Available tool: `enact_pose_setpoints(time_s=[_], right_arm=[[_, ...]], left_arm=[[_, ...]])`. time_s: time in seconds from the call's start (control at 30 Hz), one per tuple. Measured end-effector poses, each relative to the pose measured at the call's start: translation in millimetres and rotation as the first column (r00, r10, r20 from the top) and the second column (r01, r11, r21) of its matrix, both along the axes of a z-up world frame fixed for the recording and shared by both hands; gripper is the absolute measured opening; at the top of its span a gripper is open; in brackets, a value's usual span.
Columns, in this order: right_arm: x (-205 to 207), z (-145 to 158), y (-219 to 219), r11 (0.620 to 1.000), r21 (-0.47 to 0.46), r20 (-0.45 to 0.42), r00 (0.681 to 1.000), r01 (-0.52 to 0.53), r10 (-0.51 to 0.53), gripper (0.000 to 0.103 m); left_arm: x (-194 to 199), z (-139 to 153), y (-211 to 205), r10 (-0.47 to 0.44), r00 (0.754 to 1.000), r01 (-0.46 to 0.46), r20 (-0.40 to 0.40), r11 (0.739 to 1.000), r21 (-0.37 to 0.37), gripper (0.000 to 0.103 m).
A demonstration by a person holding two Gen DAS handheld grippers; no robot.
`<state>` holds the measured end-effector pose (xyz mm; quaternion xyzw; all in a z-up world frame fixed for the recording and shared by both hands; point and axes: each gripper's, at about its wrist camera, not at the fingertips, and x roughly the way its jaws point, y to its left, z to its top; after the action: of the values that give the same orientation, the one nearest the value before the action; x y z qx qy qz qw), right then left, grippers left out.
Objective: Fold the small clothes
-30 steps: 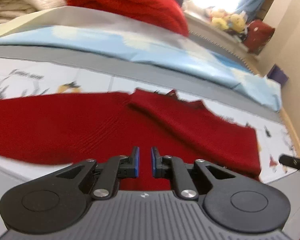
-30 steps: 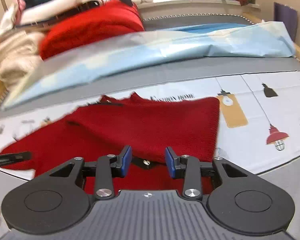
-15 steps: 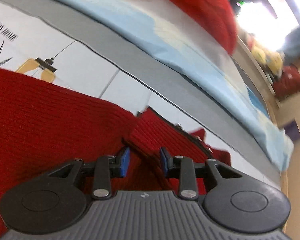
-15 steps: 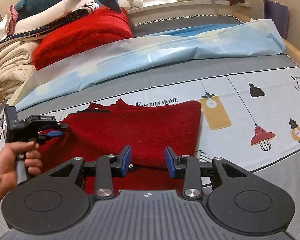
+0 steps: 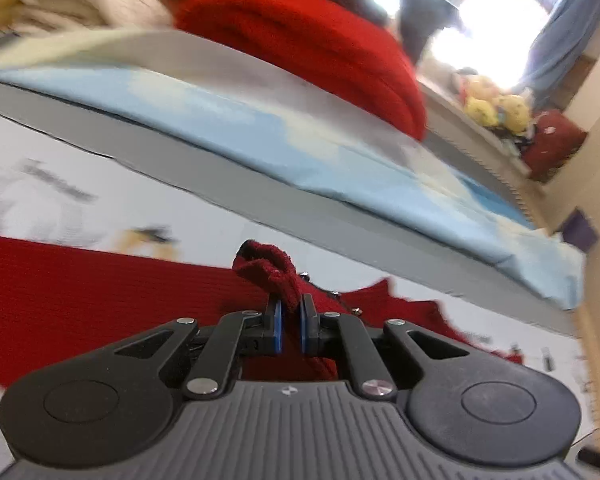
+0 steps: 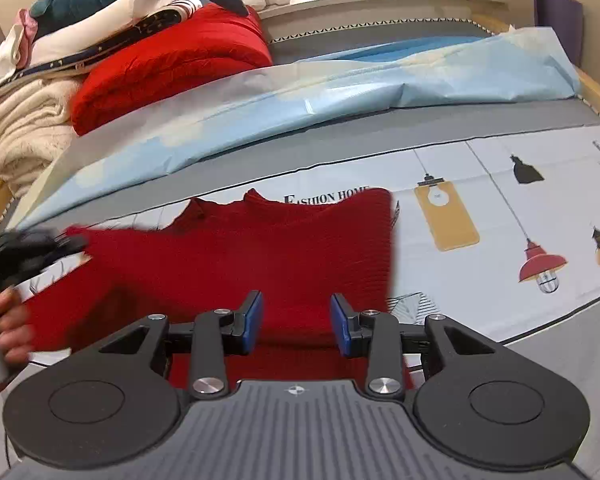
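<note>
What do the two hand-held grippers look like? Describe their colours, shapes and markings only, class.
The left hand-held gripper and right hand-held gripper look alike: a grey ribbed body with a small round crosshair mark, two black rounded lobes with circular discs, black linkage arms with silver rivets, and slim black fingers faced with blue pads. No cables or sleeves show.

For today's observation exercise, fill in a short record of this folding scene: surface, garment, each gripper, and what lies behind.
surface: bed sheet printed with lamps
garment: red knit sweater, lying flat on the sheet
left gripper: jaws closing on a bunched fold of the sweater, which is raised off the sheet
right gripper: open, over the sweater's near edge, nothing gripped
behind: light blue sheet, folded red blanket, cream blanket, plush toys on the sill
</note>
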<state>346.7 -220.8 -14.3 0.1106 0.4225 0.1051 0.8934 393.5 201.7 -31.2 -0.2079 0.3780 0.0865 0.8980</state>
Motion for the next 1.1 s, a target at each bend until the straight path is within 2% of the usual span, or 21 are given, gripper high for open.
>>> enact_pose_setpoints(time_s=[0.03,0.1,0.13,0.2,0.27,0.33,0.43,0.53,0.6,0.67,0.73,0.87,1.0,1.1], right_arm=[[-0.7,0.6,1.6,1.0,0.009,-0.001,1.0,-0.001,0.001,0.039],[-2.3,0.8,5.9,1.0,0.011,-0.002,1.0,-0.016,0.016,0.039],[-2.9,0.3,7.7,1.0,0.009,-0.004,1.0,-0.02,0.02,0.039],[-3.5,-1.3,9.2,1.0,0.012,-0.012,1.0,-0.019,0.02,0.039],[-3.0,-3.2,8.7,1.0,0.024,-0.026,1.0,-0.008,0.009,0.039],[-2.3,-4.6,8.2,1.0,0.03,-0.033,0.999,0.008,-0.007,0.039],[-3.6,-7.1,10.4,1.0,0.022,-0.04,0.999,0.021,-0.02,0.039],[-7.2,-7.7,14.5,1.0,0.013,-0.04,0.999,0.011,-0.011,0.039],[-9.8,-7.1,19.3,1.0,-0.001,-0.031,0.999,-0.009,0.009,0.039],[-10.0,-7.8,23.5,0.999,-0.019,-0.027,0.999,-0.028,0.027,0.039],[-9.2,-9.8,27.9,0.999,-0.039,-0.025,0.999,-0.038,0.037,0.039],[-3.9,-16.1,33.7,0.998,-0.048,-0.042,0.998,-0.047,0.045,0.039],[-0.4,-19.2,41.6,0.997,-0.047,-0.051,0.997,-0.056,0.054,0.039],[2.0,-20.0,46.9,0.997,-0.045,-0.052,0.997,-0.066,0.064,0.039]], left_arm=[[-8.0,0.7,8.0,0.023,0.999,-0.022,-0.046,1.0,0.012,0.016],[-27.2,3.5,30.2,0.116,0.982,-0.113,-0.149,0.993,0.029,0.017],[-39.7,10.8,39.1,0.147,0.977,-0.143,-0.157,0.989,0.037,0.017],[-61.8,28.9,49.5,0.163,0.977,-0.158,-0.138,0.986,0.048,0.017],[-79.4,42.1,57.3,0.181,0.979,-0.18,-0.092,0.983,0.021,0.023],[-90.2,42.8,66.9,0.191,0.98,-0.192,-0.063,0.981,-0.009,0.026],[-100.1,23.5,90.9,0.213,0.975,-0.217,-0.061,0.974,-0.071,0.028],[-95.9,5.6,112.9,0.278,0.951,-0.289,-0.137,0.955,-0.066,0.028],[-97.3,-4.0,134.5,0.299,0.944,-0.318,-0.142,0.937,-0.145,0.031],[-97.1,-9.9,149.5,0.308,0.94,-0.326,-0.148,0.937,-0.122,0.034],[-96.4,-18.1,162.6,0.336,0.926,-0.35,-0.17,0.935,-0.06,0.034],[-98.5,-37.2,187.7,0.379,0.903,-0.389,-0.204,0.921,-0.009,0.035],[-109.6,-50.0,214.2,0.433,0.875,-0.445,-0.215,0.895,-0.011,0.042],[-120.0,-57.1,233.7,0.479,0.852,-0.501,-0.211,0.864,-0.058,0.045]])
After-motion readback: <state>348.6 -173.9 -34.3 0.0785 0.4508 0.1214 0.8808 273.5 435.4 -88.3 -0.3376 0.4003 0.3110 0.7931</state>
